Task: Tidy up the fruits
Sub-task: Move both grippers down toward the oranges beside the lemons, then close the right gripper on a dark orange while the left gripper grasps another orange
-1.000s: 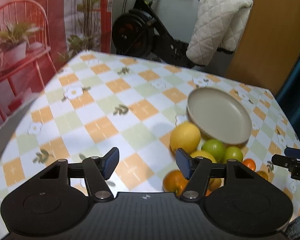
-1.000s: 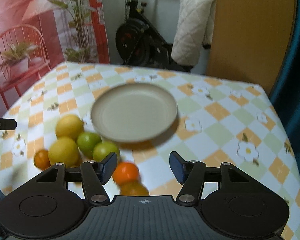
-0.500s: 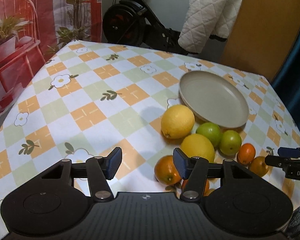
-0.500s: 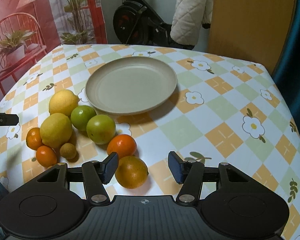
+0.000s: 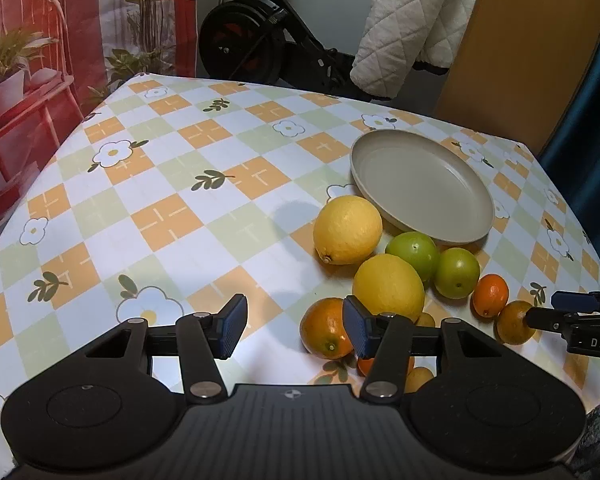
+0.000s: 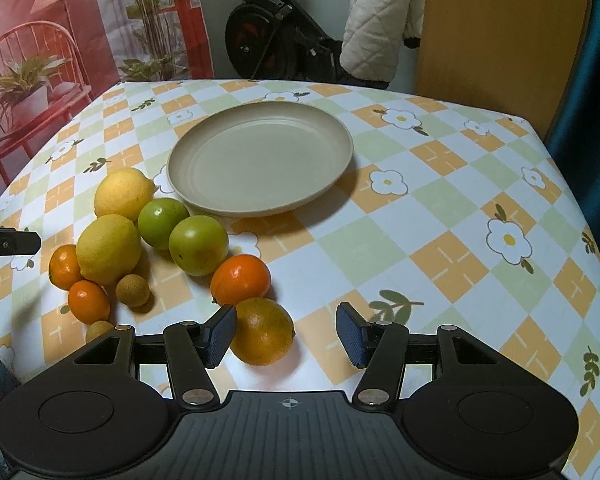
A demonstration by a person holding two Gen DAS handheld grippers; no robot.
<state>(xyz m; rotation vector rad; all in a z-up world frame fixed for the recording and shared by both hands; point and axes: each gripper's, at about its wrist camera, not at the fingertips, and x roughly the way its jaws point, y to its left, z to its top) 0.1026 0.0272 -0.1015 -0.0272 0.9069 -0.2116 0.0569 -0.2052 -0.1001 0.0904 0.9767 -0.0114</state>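
Beige round plate is sitting bare on the checked tabletop; we are holding both hand-held grippers, left just narrowing, right, apart, gripping nothing, over mixed citrus fruits beside it.

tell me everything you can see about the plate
The plate is round and beige with a matte finish, maybe ceramic or plastic, though the pictures can't settle that. It has a low raised rim and a wide flat well with nothing in it. It sits flat and upright on the checked tablecloth, beyond the pile of fruit. The nearer green fruit lies right at its rim, perhaps touching. Neither gripper touches it.
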